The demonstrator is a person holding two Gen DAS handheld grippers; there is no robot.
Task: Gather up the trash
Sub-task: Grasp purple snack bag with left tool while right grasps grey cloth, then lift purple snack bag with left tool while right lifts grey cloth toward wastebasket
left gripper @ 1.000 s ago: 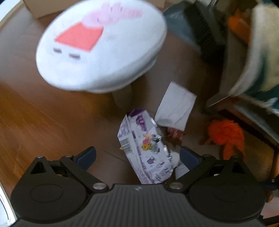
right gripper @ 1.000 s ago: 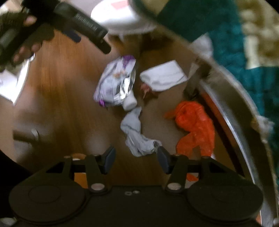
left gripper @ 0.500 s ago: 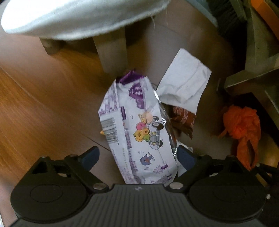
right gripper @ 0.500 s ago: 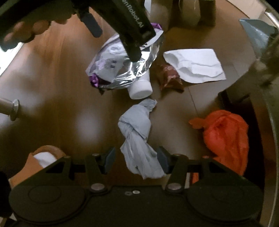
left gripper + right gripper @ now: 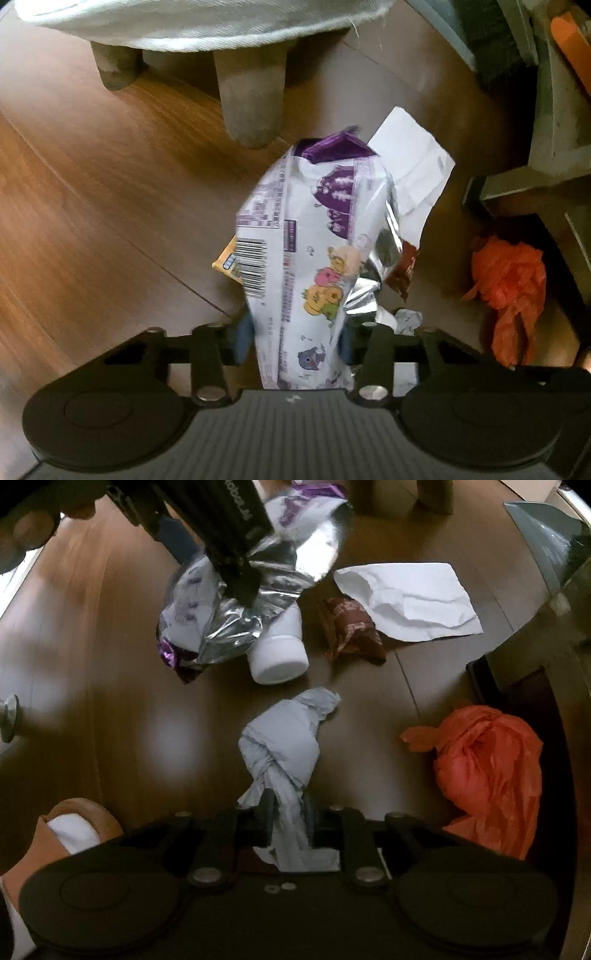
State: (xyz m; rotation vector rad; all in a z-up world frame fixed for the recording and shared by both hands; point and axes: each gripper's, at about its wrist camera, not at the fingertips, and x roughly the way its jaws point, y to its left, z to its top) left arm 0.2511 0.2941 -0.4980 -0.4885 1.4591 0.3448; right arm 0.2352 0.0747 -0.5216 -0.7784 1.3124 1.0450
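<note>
A purple-and-white foil snack bag [image 5: 310,240] lies on the wooden floor. My left gripper [image 5: 294,341] points down over its near end, jaws closing, and both pads press the bag's sides. The right wrist view shows that same gripper [image 5: 236,554] on the crumpled foil bag [image 5: 236,609]. My right gripper [image 5: 288,814] is closing on the tail of a knotted grey plastic bag [image 5: 284,742], pinched between its pads. Loose trash nearby: a white paper sheet [image 5: 410,598], a brown wrapper [image 5: 351,627], a white bottle [image 5: 279,653] and an orange plastic bag [image 5: 487,771].
A stool with a white cushion [image 5: 184,22] stands on thick legs [image 5: 251,96] just beyond the snack bag. Dark furniture frames [image 5: 517,184] close off the right side. A slippered foot [image 5: 74,830] is at the lower left. A yellow wrapper [image 5: 227,260] peeks from under the snack bag.
Both grippers came down toward the floor. The left jaws closed in from wide open onto the snack bag, and the right jaws closed onto the grey bag's tail.
</note>
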